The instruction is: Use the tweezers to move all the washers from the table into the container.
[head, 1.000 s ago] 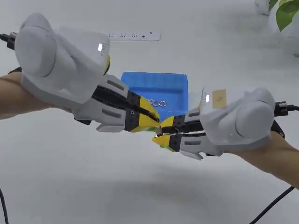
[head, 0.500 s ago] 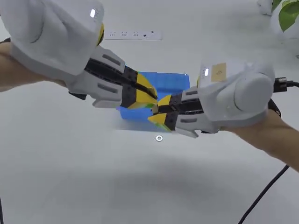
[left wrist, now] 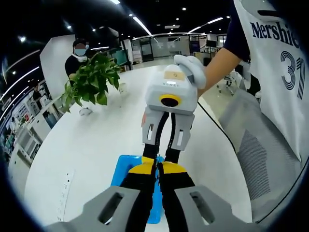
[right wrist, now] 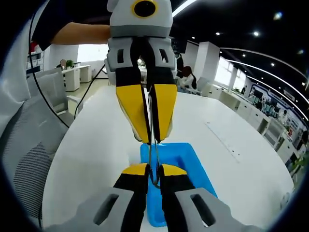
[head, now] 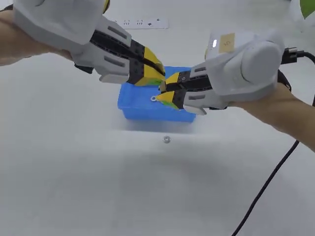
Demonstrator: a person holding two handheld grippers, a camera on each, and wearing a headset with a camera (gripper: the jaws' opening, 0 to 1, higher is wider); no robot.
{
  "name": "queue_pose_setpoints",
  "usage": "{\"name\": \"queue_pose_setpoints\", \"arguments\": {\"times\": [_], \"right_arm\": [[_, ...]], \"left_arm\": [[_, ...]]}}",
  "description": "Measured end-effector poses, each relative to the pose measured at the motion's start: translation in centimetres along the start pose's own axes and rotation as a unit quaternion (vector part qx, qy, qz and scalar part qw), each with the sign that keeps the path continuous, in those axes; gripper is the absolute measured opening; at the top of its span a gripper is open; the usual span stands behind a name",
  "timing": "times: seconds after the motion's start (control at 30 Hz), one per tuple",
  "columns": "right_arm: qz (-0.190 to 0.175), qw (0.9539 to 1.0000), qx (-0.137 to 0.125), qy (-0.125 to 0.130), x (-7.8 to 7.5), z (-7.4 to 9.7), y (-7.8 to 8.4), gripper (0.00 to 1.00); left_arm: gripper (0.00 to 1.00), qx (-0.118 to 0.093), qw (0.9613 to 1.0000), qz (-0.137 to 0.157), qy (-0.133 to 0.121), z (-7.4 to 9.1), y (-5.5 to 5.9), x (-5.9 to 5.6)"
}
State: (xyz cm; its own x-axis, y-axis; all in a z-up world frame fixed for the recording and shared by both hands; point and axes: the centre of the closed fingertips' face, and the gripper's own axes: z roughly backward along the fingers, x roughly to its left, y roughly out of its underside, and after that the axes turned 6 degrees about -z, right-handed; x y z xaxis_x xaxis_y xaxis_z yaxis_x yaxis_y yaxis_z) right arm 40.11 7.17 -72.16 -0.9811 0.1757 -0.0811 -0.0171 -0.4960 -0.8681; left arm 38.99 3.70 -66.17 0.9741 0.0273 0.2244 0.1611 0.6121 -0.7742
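Note:
My left gripper (head: 160,77) and right gripper (head: 163,94) meet tip to tip above the blue container (head: 135,110). In the right gripper view thin metal tweezers (right wrist: 153,145) run from the left gripper's (right wrist: 149,137) shut yellow jaws down into the right gripper's (right wrist: 153,170) own shut jaws. A small washer (head: 153,99) hangs at the tips, over the container's inside. A second washer (head: 167,140) lies on the white table just in front of the container. In the left gripper view its jaws (left wrist: 157,169) are shut over the container (left wrist: 123,169).
A white power strip (head: 140,22) lies at the far side of the table. A black cable (head: 270,177) trails from the right gripper across the table's right side. Green plant leaves (head: 307,7) show at the top right corner.
Both grippers, still tip to tip, have moved from in front of the container to above it. A washer now hangs at the tips, and the washer on the table is uncovered.

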Motion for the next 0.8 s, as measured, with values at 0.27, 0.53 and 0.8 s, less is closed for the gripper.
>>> {"name": "queue_pose_setpoints", "arguments": {"times": [0.27,0.53,0.8], "right_arm": [[-0.016,0.9999,0.001,0.006,-1.5,-0.8,1.2,0.10],[-0.032,0.9994,0.012,0.006,-2.4,-1.6,3.0,0.10],[-0.045,0.9988,0.021,0.004,-2.8,-2.4,4.1,0.10]], "left_arm": [[0.07,-0.001,0.9998,0.018,0.003,-1.1,1.5,1.7],[0.07,0.008,0.9995,0.029,0.011,-2.8,3.4,2.5],[0.07,0.009,0.9989,0.044,0.017,-3.6,4.9,3.0]]}}
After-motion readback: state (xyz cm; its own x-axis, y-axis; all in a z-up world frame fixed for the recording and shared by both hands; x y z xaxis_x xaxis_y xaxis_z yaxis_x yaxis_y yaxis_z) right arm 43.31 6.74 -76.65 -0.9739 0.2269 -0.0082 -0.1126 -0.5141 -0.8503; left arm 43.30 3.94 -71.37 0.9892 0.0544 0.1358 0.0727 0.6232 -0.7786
